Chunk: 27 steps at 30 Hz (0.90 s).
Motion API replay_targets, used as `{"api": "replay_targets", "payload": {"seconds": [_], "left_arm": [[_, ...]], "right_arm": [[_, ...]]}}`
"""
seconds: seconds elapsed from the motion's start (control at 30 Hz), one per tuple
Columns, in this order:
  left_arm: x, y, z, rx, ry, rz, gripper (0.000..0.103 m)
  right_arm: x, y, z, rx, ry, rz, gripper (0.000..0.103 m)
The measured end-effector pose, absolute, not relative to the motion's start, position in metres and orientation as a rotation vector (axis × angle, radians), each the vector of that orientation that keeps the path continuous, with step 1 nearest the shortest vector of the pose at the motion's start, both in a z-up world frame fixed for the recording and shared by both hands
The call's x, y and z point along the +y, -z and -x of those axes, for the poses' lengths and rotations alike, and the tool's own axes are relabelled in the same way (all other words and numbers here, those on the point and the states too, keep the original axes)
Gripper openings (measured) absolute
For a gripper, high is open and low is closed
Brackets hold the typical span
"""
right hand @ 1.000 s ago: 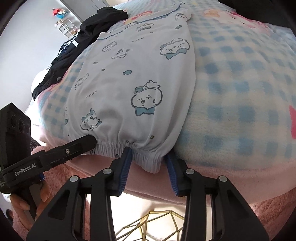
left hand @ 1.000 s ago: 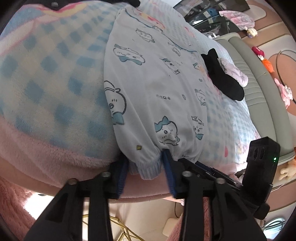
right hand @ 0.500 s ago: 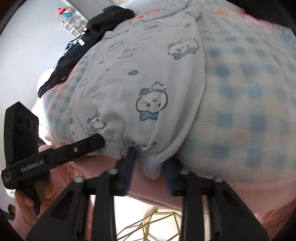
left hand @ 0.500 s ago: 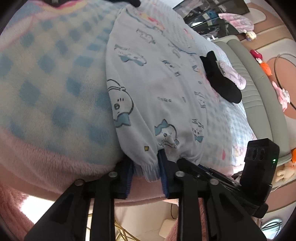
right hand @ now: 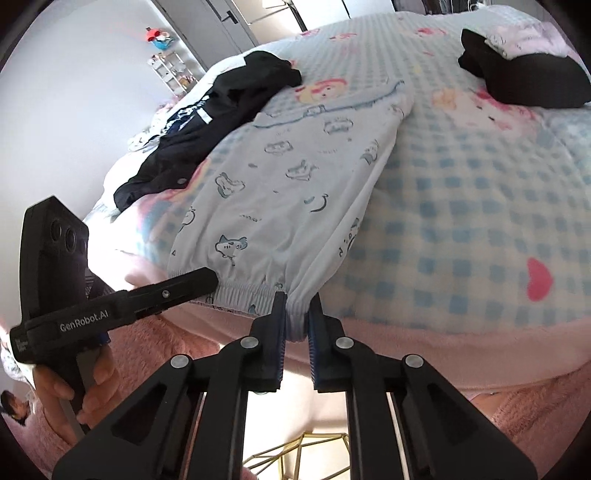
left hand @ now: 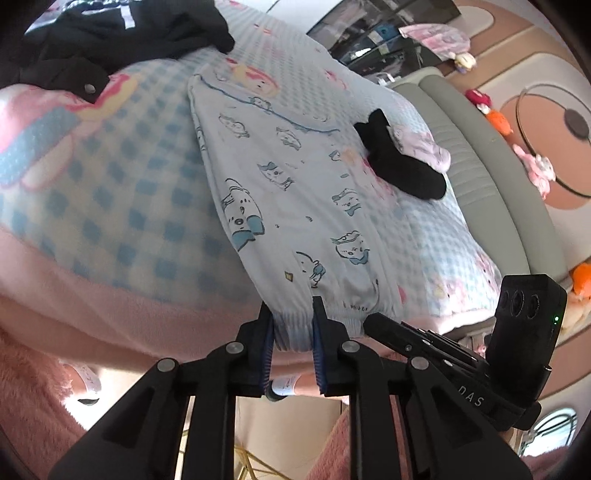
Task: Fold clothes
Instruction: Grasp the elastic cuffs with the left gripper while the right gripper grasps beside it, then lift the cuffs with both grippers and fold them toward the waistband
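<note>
Waistband (left hand: 295,328) pinched between both closing tools (left hand: 293,345).

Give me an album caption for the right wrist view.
Both grippers closing on the printed garment's elastic hem.

Pyjama trousers (left hand: 291,192) lie on the blanket (left hand: 110,206), between jacket (left hand: 122,33) and sock (left hand: 402,166)
</note>
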<state>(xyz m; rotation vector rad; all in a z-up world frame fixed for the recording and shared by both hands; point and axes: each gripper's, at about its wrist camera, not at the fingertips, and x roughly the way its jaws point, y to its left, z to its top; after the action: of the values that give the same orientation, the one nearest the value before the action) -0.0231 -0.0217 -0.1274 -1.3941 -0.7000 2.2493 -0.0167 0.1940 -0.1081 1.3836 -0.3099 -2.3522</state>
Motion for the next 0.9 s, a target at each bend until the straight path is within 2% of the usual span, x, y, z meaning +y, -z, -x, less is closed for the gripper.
{"api": "replay_targets", "payload": {"seconds": [0.07, 0.3, 0.5, 0.7, 0.9], "left_arm": [[-0.017, 0.128, 0.014, -0.663, -2.228, 1.427, 0.019], [-0.027, 0.143, -0.014, -0.730, -2.132, 1.487, 0.019], [-0.032, 0.142, -0.008, -0.745, -2.109, 1.468, 0.019], [-0.031, 0.126, 0.025, -0.753, -2.083, 1.382, 0.019], [-0.030, 0.127, 0.080, -0.773, -2.117, 1.343, 0.019]], "right_arm": [[0.197, 0.108, 0.008, -0.314, 2.344, -1.393, 0.009], [0.208, 0.116, -0.023, -0.384, 2.277, -1.452, 0.009], [0.208, 0.121, -0.018, -0.448, 2.245, -1.473, 0.009], [0.203, 0.110, 0.003, -0.397, 2.240, -1.443, 0.011], [0.198, 0.092, 0.060, -0.380, 2.283, -1.386, 0.011]]}}
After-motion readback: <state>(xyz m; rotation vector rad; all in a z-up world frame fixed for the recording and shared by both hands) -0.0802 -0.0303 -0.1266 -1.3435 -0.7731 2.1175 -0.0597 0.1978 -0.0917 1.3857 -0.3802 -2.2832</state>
